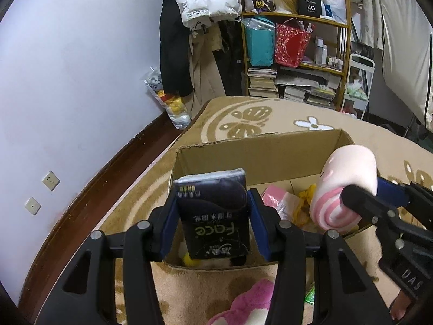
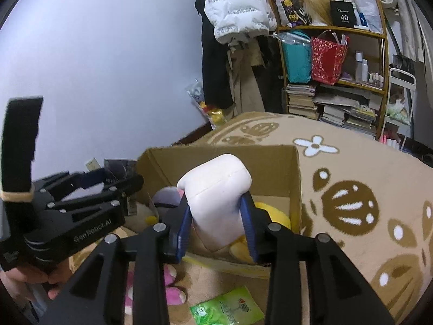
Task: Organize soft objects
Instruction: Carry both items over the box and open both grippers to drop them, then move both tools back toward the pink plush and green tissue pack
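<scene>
Over the cardboard box [image 1: 259, 149], left tongs [image 1: 213, 216] clench a glossy tissue pack [image 1: 213, 211]; right tongs [image 2: 219, 216] seemingly pinch a plump plush [image 2: 216, 189].

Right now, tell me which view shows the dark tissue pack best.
The left wrist view: the dark tissue pack stands centred between the left gripper pads, its printed face readable, above the cardboard box. The right wrist view catches only its blurred corner beyond the left gripper's side.
</scene>
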`<action>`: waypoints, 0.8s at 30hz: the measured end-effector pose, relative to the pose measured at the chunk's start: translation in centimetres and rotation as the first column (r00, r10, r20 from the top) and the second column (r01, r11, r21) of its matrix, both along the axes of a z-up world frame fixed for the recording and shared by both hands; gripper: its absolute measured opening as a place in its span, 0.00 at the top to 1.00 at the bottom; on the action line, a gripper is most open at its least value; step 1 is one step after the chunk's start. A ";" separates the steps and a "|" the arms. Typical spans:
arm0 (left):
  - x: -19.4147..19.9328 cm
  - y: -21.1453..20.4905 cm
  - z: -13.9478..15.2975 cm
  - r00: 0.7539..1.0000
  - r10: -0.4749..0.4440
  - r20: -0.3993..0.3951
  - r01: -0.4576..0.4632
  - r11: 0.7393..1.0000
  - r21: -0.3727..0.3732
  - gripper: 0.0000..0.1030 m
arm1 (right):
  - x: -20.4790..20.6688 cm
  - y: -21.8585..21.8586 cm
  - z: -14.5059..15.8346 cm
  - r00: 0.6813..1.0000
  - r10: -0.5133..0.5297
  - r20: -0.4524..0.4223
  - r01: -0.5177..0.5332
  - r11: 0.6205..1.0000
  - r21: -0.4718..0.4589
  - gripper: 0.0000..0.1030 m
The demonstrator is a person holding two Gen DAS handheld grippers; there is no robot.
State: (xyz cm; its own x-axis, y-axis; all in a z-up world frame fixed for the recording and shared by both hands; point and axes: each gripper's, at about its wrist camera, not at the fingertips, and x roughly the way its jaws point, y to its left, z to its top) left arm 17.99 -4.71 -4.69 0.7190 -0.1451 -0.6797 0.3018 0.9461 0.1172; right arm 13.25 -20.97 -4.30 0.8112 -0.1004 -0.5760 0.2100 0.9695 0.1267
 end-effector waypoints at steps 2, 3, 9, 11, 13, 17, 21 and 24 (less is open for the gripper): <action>-0.1 0.0 0.0 1.000 0.006 0.010 -0.007 1.000 0.009 0.41 | 0.1 0.2 -0.1 1.000 0.005 -0.007 -0.005 1.000 -0.002 0.60; -0.2 0.0 0.0 1.000 0.011 0.020 -0.011 1.000 0.014 0.38 | 0.1 0.3 -0.1 1.000 0.005 -0.008 -0.005 1.000 -0.007 0.57; -0.2 0.6 -0.2 0.999 0.042 0.003 -0.042 0.999 0.016 0.10 | -0.5 0.9 0.4 1.000 -0.001 0.000 0.001 0.999 -0.052 0.25; -0.1 0.9 -0.2 0.999 0.051 -0.011 -0.051 0.999 0.012 0.06 | -0.6 0.9 0.7 1.000 -0.007 -0.001 0.007 0.999 -0.050 0.16; -0.1 1.3 -0.1 0.998 0.060 -0.007 -0.060 0.998 0.002 0.05 | -0.9 0.9 0.8 1.000 -0.013 0.002 0.013 0.998 -0.056 0.08; -0.4 1.9 0.2 0.997 0.074 -0.001 -0.074 0.997 -0.009 0.00 | -1.3 0.4 1.2 1.000 -0.030 0.007 0.030 0.998 -0.048 0.00; -0.8 2.5 0.4 0.996 0.084 0.005 -0.084 0.996 -0.009 0.00 | -1.5 0.0 1.3 0.999 -0.048 0.005 0.048 0.998 -0.034 0.00; -1.2 3.0 0.6 0.996 0.092 0.006 -0.092 0.996 -0.011 0.00 | -1.7 -0.2 1.4 0.998 -0.060 0.001 0.060 0.998 -0.033 0.00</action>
State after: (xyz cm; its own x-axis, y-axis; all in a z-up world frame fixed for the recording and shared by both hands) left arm 16.84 -1.76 -4.07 0.7339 -0.0856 -0.6738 0.2128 0.9711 0.1084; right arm 11.51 -21.20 -2.86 0.8034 -0.1682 -0.5712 0.2682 0.9587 0.0949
